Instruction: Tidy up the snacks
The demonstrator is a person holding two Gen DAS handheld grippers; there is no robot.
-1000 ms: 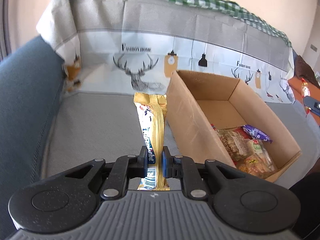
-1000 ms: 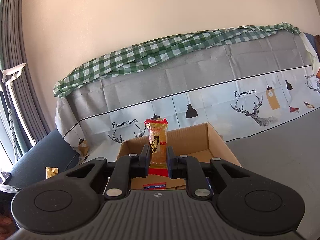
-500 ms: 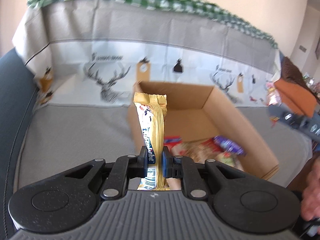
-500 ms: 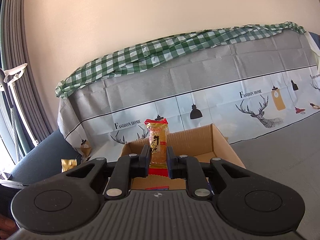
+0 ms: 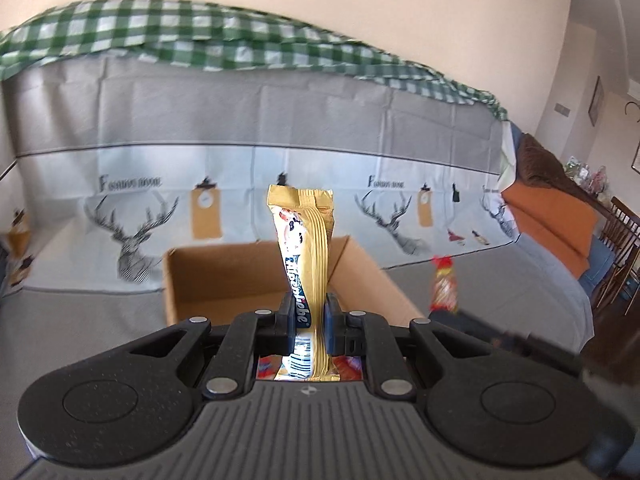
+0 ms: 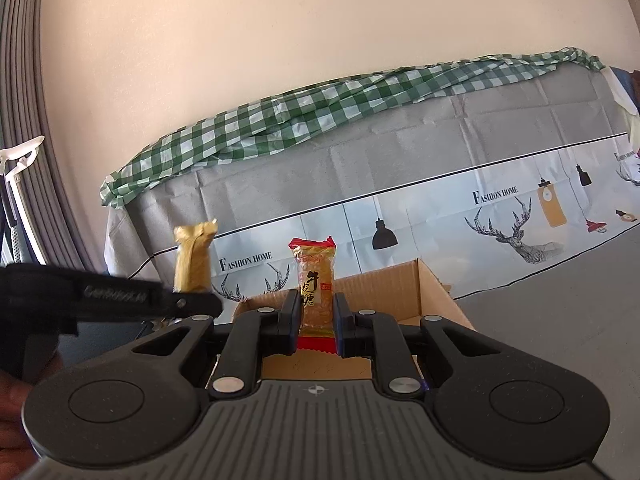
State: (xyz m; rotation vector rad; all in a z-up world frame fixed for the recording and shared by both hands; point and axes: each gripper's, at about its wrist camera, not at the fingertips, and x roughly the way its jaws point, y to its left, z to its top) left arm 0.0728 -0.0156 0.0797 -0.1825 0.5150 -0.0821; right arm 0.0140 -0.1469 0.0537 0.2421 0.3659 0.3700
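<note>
A green checked cloth (image 5: 224, 46) is lying along the top of the sofa back, above a grey and white cover (image 6: 472, 148) printed with deer and lamps. Grey curtains (image 6: 20, 92) are hanging at the left, and an orange cushion (image 5: 548, 220) is resting at the sofa's far end.

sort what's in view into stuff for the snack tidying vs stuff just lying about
For the job:
- gold snack bar, clamped in the left claw
- red-ended candy pack, clamped in the right claw
- cardboard box, with snack wrappers already inside

Just lying about:
- green checked cloth
- deer-print cover
- orange cushion
</note>
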